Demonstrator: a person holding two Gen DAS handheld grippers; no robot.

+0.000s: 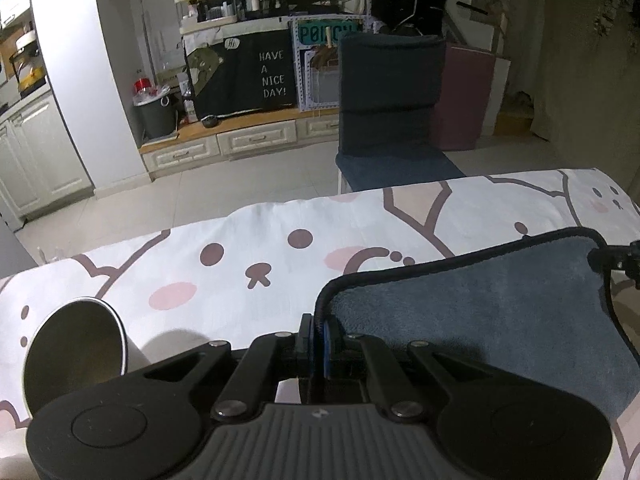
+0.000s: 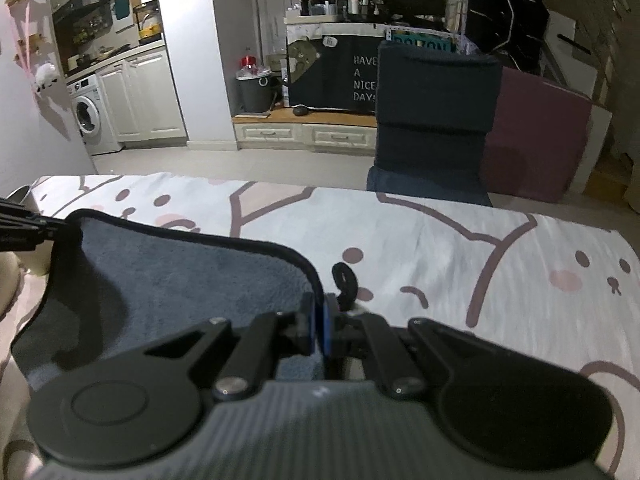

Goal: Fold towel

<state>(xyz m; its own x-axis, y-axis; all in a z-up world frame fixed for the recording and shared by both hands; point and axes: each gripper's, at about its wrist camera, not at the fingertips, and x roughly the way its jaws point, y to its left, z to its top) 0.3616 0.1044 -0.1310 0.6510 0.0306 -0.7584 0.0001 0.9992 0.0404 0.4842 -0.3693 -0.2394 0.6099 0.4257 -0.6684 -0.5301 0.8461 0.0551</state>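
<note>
A dark grey-blue towel (image 1: 480, 312) with black trim lies over a table covered in a white cartoon-bear cloth (image 1: 240, 248). My left gripper (image 1: 319, 326) is shut on the towel's left corner and holds that edge lifted. My right gripper (image 2: 319, 312) is shut on the towel's (image 2: 192, 280) right corner, next to its black hanging loop (image 2: 345, 278). Each gripper shows at the edge of the other's view, so the towel's raised edge is stretched between them.
A metal cup (image 1: 76, 352) stands on the table just left of my left gripper. A dark padded chair (image 1: 390, 104) stands beyond the table's far edge, with a maroon panel (image 2: 536, 136) to its right. Cabinets and shelves fill the background.
</note>
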